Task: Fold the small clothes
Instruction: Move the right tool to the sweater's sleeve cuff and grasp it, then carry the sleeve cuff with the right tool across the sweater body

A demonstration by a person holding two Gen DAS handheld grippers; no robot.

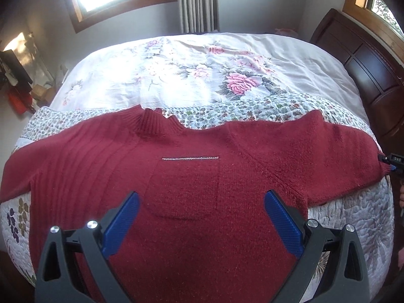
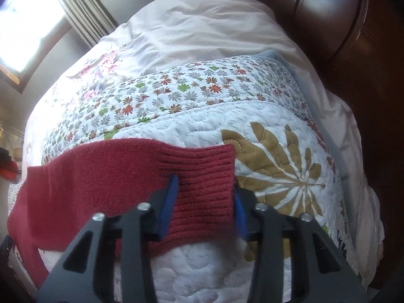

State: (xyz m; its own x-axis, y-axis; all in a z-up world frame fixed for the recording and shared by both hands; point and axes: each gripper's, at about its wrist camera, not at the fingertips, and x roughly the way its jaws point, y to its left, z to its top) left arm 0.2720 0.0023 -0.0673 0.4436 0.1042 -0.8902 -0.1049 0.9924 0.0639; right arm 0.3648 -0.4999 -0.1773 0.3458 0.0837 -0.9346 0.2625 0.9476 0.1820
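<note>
Left spread and empty, right around the cuff.

My left gripper [image 1: 202, 202] hovers with its two blue-padded fingers [image 1: 121, 224] set wide apart, nothing between them, pointing forward and down over the red sweater [image 1: 202, 227]. My right gripper [image 2: 205, 189] has its fingers either side of the ribbed cuff [image 2: 202, 176] of the sleeve; the left pad [image 2: 169, 202] presses into the knit, while the right pad is mostly hidden behind the cuff's edge, so I cannot say whether the grip is fully tight. In the left view my right gripper's tip shows small at the far right edge, at the sleeve end.
</note>
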